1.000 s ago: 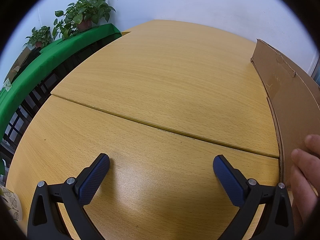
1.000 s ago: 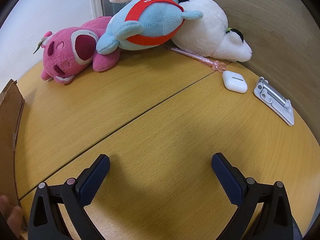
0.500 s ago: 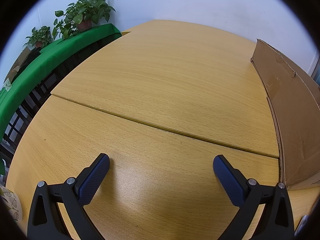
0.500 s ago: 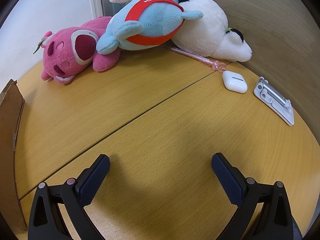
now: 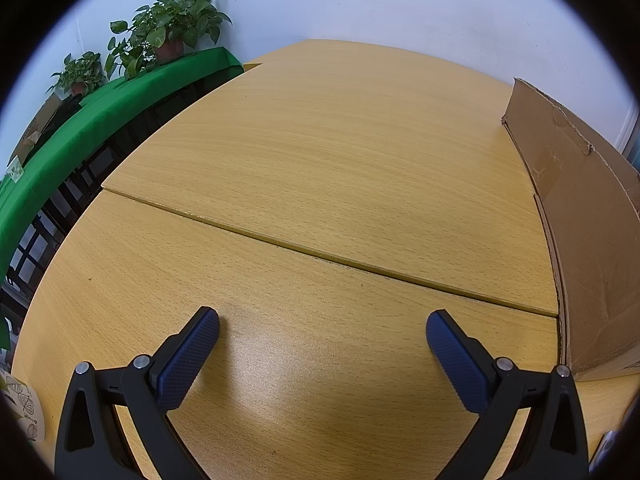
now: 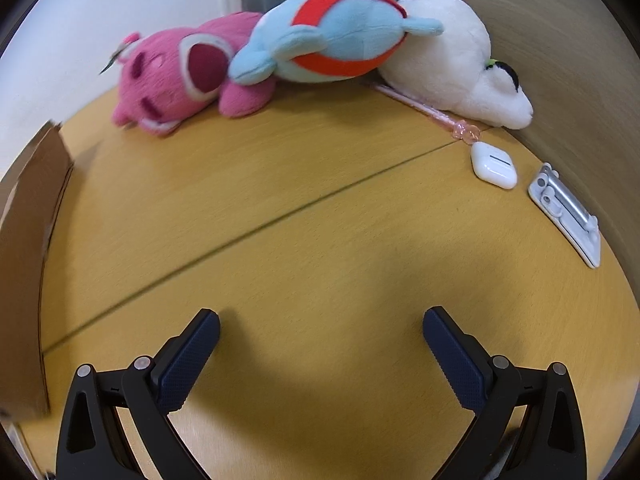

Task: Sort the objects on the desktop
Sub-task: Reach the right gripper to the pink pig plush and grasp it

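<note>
In the right wrist view, a pink plush bear (image 6: pixel 176 76), a blue and red plush (image 6: pixel 332 36) and a white plush (image 6: pixel 452 60) lie in a row at the table's far edge. A pink pen (image 6: pixel 432 114), a white earbud case (image 6: pixel 494 165) and a silver clip-like stand (image 6: pixel 564 214) lie at the right. My right gripper (image 6: pixel 320 334) is open and empty, well short of them. My left gripper (image 5: pixel 322 336) is open and empty over bare table, left of a cardboard box (image 5: pixel 588 216).
The wooden table (image 5: pixel 320 152) has a seam across it. The cardboard box also shows at the left of the right wrist view (image 6: pixel 24 248). Potted plants (image 5: pixel 172 24) on a green-covered shelf (image 5: pixel 100 116) stand beyond the table's left edge. A wood panel wall (image 6: pixel 560 40) rises at right.
A hand that touched the box's near corner a second ago has gone. My right gripper has shifted, so the plush toys and small items sit slightly lower in its view; the left has not moved.
</note>
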`<state>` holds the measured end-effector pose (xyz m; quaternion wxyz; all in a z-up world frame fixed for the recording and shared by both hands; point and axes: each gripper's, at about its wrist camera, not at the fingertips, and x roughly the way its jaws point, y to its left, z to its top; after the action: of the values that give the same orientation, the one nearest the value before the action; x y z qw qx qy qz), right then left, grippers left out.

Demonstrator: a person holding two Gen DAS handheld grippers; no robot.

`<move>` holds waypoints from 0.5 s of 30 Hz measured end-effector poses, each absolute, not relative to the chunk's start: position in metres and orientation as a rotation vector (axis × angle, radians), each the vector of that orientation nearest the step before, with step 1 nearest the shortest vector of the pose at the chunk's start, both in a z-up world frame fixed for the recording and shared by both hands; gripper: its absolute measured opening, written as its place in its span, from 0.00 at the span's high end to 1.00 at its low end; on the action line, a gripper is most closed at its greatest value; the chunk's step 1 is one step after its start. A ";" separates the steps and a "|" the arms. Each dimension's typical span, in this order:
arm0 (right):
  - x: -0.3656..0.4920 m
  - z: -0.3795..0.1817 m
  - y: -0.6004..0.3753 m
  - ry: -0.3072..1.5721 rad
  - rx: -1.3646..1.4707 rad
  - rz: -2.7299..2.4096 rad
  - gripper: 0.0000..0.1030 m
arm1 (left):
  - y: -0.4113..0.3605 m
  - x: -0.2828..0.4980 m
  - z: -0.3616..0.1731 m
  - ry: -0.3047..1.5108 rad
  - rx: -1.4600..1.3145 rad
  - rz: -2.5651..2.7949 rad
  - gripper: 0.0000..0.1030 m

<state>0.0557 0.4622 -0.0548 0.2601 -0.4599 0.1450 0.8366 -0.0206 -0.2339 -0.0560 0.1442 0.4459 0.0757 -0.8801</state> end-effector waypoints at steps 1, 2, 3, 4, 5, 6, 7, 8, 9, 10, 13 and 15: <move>0.061 -0.051 0.456 0.371 -1.234 2.284 0.01 | -0.234 -0.020 -0.056 0.216 1.287 -2.538 0.00; 0.069 -0.044 0.449 0.339 -1.209 2.303 0.02 | -0.233 -0.018 -0.055 0.211 1.303 -2.540 0.00; 0.079 -0.034 0.438 0.306 -1.169 2.339 0.02 | -0.231 -0.018 -0.055 0.205 1.333 -2.539 0.00; 0.091 -0.019 0.426 0.275 -1.128 2.401 0.02 | -0.229 -0.015 -0.054 0.201 1.378 -2.537 0.00; 0.103 -0.004 0.413 0.235 -1.093 2.464 0.02 | -0.225 -0.010 -0.052 0.195 1.389 -2.526 0.00; 0.117 0.014 0.398 0.186 -1.054 2.525 0.02 | -0.219 0.000 -0.045 0.179 1.366 -2.538 0.00; 0.127 0.028 0.388 0.158 -1.019 2.571 0.02 | -0.212 0.011 -0.035 0.159 1.325 -2.574 0.00; 0.142 0.045 0.376 0.130 -0.968 2.628 0.00 | -0.206 0.024 -0.022 0.136 1.270 -2.611 0.00; 0.162 0.070 0.359 0.100 -0.898 2.702 0.00 | -0.196 0.043 -0.001 0.115 1.189 -2.653 0.00; 0.172 0.084 0.349 0.083 -0.858 2.739 0.00 | -0.187 0.059 0.018 0.115 1.129 -2.695 0.00; 0.201 0.132 0.319 0.053 -0.753 2.851 0.00 | -0.159 0.116 0.075 0.161 0.978 -2.862 0.00; 0.214 0.150 0.297 0.080 -0.747 2.944 0.00 | -0.135 0.149 0.101 0.127 0.939 -2.949 0.00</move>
<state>0.2136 0.2966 0.1503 0.0517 -0.2454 0.0263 0.9677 0.1488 -0.1354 0.1014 0.0221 0.3030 0.0409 -0.9519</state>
